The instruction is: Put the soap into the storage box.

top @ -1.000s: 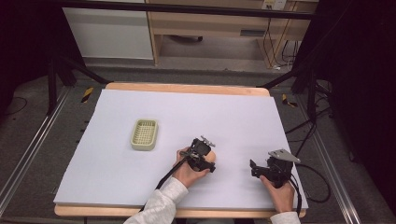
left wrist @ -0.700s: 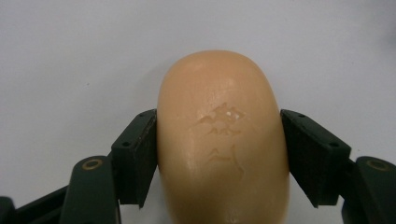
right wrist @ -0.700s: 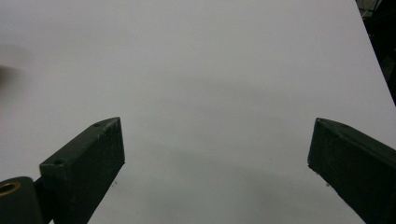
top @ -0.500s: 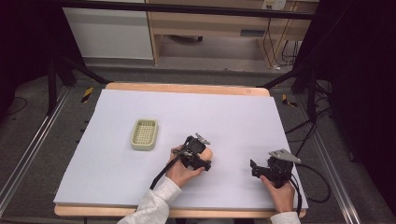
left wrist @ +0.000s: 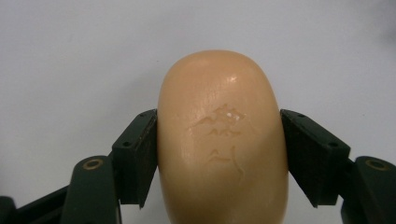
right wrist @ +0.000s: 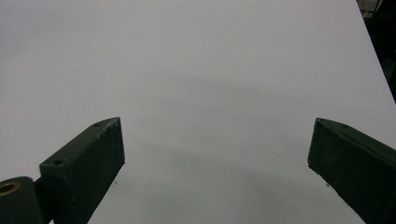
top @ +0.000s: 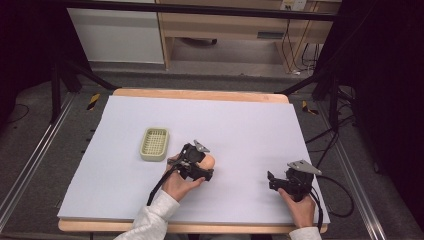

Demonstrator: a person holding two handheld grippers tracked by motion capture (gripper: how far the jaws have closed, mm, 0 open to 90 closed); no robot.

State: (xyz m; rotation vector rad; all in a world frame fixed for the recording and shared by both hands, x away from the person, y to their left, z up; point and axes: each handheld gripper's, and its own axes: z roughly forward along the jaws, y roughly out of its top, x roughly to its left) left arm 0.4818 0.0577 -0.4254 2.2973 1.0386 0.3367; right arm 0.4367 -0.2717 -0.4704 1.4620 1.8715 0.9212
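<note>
Left gripper (top: 206, 167) clamped on a tan soap bar (left wrist: 222, 140) near the table's (top: 250, 125) middle, both pads touching its sides, soap dish (top: 154, 144) just left of it, right gripper (right wrist: 215, 168) spread wide over bare white surface, near-right.

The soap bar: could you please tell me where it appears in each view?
High view: soap bar at centre, in the left gripper, right of the basket.
Left gripper view: soap bar at centre, between the jaws.
Right gripper view: not in it.
Shared landmark: the white sheet.
</note>
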